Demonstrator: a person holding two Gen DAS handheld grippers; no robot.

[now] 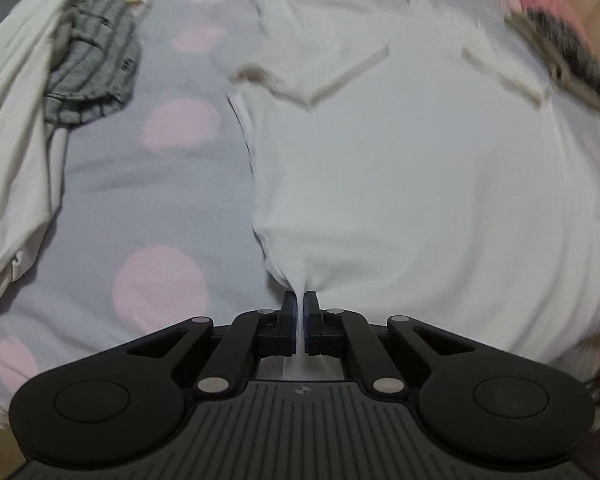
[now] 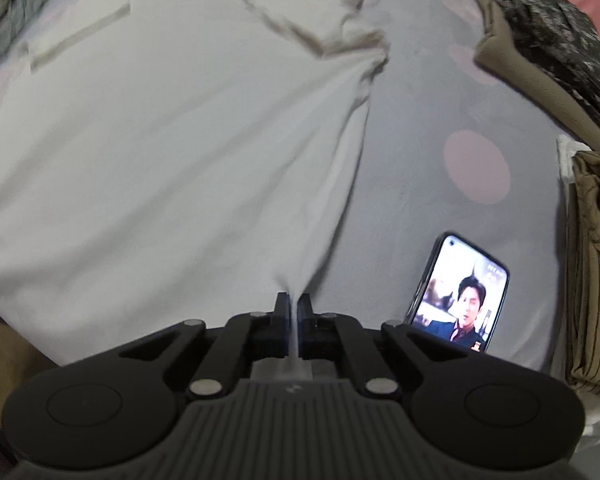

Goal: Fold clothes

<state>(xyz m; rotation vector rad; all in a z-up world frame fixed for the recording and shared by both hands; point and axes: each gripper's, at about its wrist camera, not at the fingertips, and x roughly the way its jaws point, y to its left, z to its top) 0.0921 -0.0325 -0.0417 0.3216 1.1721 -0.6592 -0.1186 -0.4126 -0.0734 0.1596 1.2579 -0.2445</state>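
A white T-shirt (image 1: 420, 168) lies spread on a grey bedsheet with pink dots (image 1: 160, 200). Its sleeves point away from me. My left gripper (image 1: 300, 300) is shut on the shirt's near left hem corner, cloth pinched between the pads. In the right wrist view the same shirt (image 2: 160, 140) fills the left and middle. My right gripper (image 2: 294, 302) is shut on its near right hem corner. The cloth is pulled taut toward both grippers.
A grey striped garment (image 1: 96, 64) and a white cloth (image 1: 16, 120) lie at the left. Folded clothes are stacked at the right: a beige and dark patterned pile (image 2: 548, 56) and a tan striped pile (image 2: 592, 272). A lit phone (image 2: 460, 300) rests on the sheet near my right gripper.
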